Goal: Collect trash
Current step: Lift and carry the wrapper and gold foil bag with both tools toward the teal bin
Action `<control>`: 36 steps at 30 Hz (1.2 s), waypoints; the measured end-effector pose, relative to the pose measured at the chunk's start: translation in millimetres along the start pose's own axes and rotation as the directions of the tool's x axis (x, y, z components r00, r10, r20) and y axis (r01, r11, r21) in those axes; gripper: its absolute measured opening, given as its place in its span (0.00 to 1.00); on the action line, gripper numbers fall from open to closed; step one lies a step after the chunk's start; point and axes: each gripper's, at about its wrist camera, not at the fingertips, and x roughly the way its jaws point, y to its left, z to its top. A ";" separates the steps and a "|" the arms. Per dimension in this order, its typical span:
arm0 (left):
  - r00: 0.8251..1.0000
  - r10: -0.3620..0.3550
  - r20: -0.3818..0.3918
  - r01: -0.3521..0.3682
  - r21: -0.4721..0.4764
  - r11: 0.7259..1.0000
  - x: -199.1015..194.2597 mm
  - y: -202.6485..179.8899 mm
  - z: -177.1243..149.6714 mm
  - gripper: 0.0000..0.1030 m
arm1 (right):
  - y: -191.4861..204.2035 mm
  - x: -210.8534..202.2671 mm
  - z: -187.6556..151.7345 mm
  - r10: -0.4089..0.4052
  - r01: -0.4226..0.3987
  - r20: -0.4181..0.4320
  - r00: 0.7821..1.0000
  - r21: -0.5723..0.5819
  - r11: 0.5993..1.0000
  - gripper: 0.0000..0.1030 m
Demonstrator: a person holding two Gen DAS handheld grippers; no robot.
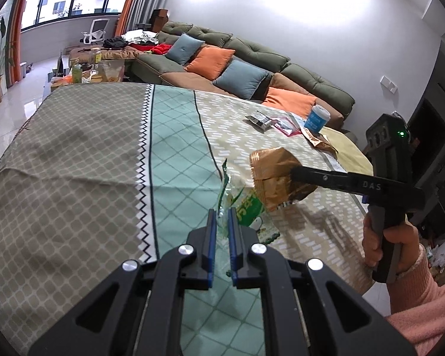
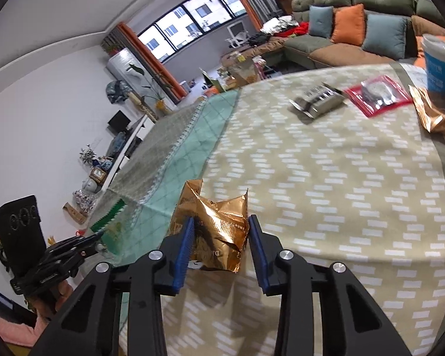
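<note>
A crumpled gold foil wrapper [image 2: 219, 228] sits between the blue pads of my right gripper [image 2: 221, 222], which press on both its sides. In the left wrist view the same gold wrapper [image 1: 276, 175] hangs just above the patterned tablecloth [image 1: 89, 148], pinched by the right gripper [image 1: 295, 175] coming in from the right. My left gripper [image 1: 221, 216] is shut on a thin clear wrapper with green print [image 1: 246, 201], whose top sticks up past the fingertips. The right wrist view shows that green wrapper [image 2: 109, 216] at the left gripper [image 2: 86, 243], low on the left.
Further along the table lie a silver-and-black packet [image 2: 317, 98], a red pouch [image 2: 376, 95], another gold wrapper [image 2: 436, 115] and a blue-and-white cup [image 2: 439, 65]. A green sofa with cushions [image 1: 237, 56] runs behind the table. A hand in a pink sleeve [image 1: 400, 243] holds the right gripper.
</note>
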 end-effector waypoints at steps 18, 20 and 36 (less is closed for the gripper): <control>0.995 0.092 0.045 -0.091 -0.039 0.995 -35.5 26.4 -5.4 0.09 | 44.4 23.2 10.6 0.097 -0.099 -0.027 0.995 -0.076 0.992 0.36; 0.994 0.100 0.049 -0.098 -0.045 0.994 -38.9 30.5 -5.6 0.09 | 46.8 26.9 11.6 0.104 -0.107 -0.033 0.994 -0.079 0.991 0.36; 0.981 0.177 0.082 -0.168 -0.106 0.980 -66.3 58.2 -11.1 0.09 | 76.2 54.7 17.3 0.150 -0.160 -0.079 0.985 -0.130 0.978 0.36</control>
